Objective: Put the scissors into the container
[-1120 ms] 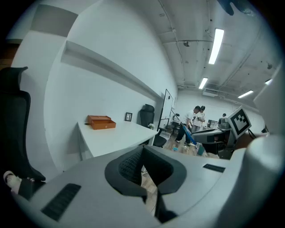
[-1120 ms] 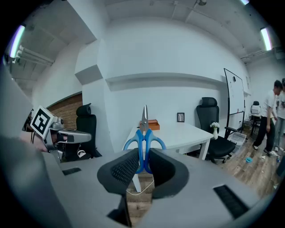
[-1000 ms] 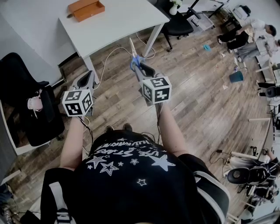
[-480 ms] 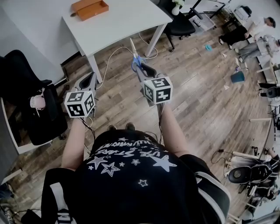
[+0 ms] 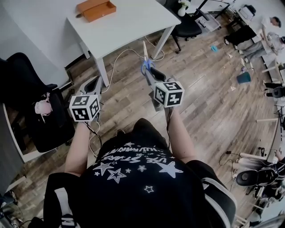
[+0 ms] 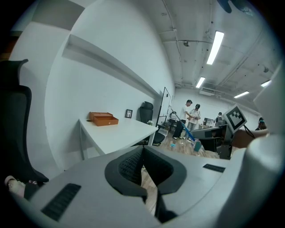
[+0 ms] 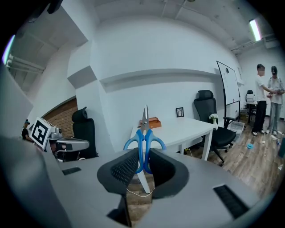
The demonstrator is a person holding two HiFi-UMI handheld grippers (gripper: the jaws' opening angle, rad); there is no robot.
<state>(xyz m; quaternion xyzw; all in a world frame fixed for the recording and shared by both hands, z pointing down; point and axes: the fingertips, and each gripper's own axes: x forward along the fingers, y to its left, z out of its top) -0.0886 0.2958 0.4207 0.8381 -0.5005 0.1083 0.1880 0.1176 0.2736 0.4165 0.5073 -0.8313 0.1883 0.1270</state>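
Right gripper (image 7: 143,165) clamps blue-handled steel scissors (image 7: 145,128), blades up; left gripper (image 6: 143,164) closed (empty); orange rectangular container (image 5: 95,9) upper left.

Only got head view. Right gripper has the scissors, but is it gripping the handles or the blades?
Observer: Handles. The right gripper view shows the right gripper shut on the blue loops of the scissors, blades together, pointing up.
Operator: Left one holding anything?
Observer: No. The left gripper view shows the left gripper shut, nothing between its pads.
Operator: Aim?
Observer: In the right gripper view the orange container sits just right of the blades, on the white table.
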